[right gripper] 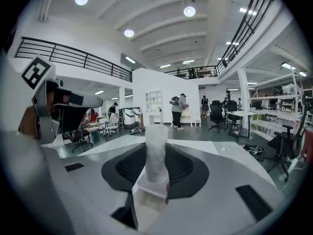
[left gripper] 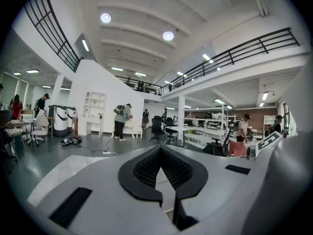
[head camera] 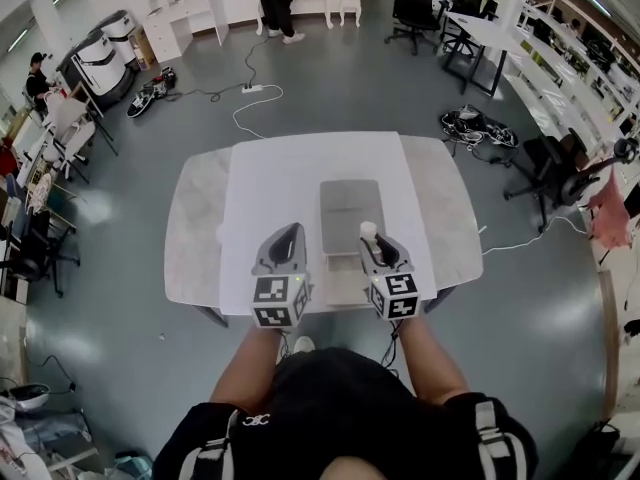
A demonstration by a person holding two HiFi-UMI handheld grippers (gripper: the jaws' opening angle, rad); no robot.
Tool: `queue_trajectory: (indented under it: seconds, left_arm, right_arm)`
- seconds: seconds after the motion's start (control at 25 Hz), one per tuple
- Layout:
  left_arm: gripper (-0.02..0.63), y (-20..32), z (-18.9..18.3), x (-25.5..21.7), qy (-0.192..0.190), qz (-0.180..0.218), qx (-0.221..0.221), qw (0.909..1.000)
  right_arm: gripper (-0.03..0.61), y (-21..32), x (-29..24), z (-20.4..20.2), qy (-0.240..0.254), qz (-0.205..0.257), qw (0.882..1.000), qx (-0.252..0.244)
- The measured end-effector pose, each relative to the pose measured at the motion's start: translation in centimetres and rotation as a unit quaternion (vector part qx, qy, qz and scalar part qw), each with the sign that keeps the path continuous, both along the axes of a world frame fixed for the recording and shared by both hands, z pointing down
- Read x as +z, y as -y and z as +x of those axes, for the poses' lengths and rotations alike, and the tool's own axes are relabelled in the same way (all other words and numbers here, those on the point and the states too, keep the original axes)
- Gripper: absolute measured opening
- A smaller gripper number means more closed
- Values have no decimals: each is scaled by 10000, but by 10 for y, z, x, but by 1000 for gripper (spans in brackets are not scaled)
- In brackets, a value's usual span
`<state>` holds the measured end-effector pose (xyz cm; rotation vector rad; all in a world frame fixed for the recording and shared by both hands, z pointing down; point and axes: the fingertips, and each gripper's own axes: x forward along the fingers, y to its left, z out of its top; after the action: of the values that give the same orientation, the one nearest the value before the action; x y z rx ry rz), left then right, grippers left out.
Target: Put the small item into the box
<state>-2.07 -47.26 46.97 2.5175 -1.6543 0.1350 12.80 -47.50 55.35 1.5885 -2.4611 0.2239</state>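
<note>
Here, the right gripper (head camera: 378, 248) is seen with its jaws closed on the item (right gripper: 156, 151), a small pale tube standing upright on a flat squarish foot. In the head view the item is held over the near right part of the box (head camera: 350, 203). The item is judged to be light, stiff, smooth plastic, probably slippery, so it is best taken low on the stem, close to the foot. The left gripper (head camera: 285, 240) is held beside it, jaws drawn together with nothing between them. The box is a flat, matt grey rectangle; whether it is open cannot be told. It is laid on a white sheet (head camera: 270, 188) spread over a pale, round-cornered table (head camera: 195, 228).
</note>
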Motion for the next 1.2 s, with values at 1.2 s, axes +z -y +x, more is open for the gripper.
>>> queue_trajectory:
  seconds: [1.2]
  left_arm:
    - [12,-3,-33,16,39,-162,-110,9998]
  right_arm:
    - [123,-14,160,-13,-875,-2260,9702,-62]
